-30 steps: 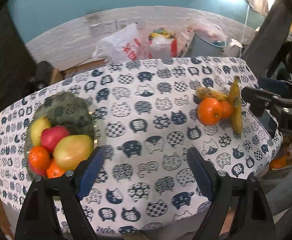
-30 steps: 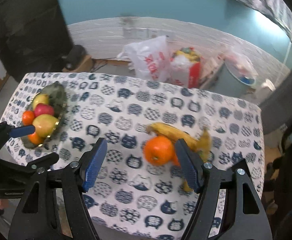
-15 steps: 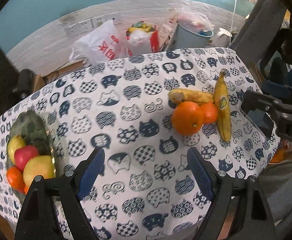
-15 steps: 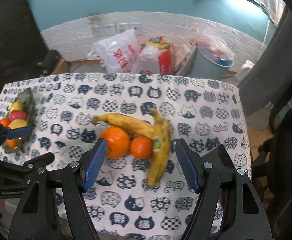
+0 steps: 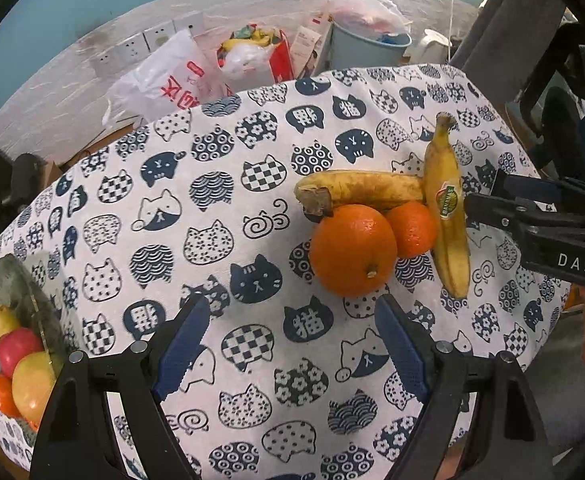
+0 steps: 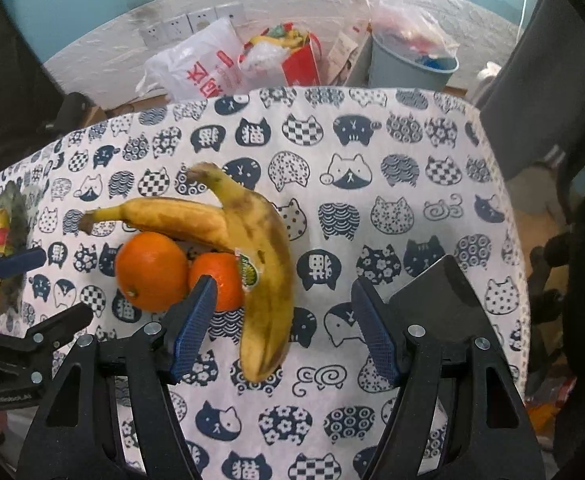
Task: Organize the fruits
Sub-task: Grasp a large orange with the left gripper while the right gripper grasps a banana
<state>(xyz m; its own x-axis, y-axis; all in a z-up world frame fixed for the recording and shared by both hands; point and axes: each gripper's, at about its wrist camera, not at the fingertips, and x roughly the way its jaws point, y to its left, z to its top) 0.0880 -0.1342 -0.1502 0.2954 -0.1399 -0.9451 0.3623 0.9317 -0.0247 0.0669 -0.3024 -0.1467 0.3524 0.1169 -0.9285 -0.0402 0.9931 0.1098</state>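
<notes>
I am holding both tools, left tool [image 5: 292, 344] and right tool [image 6: 282, 328], wide open and empty, straddling the stickered banana [image 6: 266, 280] for pickup.

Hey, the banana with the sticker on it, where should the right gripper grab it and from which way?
Grip the stickered banana across its lower half, below the sticker, coming down from above with the right gripper. That end lies free on the tablecloth, while the upper part leans against the small orange and the other banana, leaving little finger room there.
</notes>
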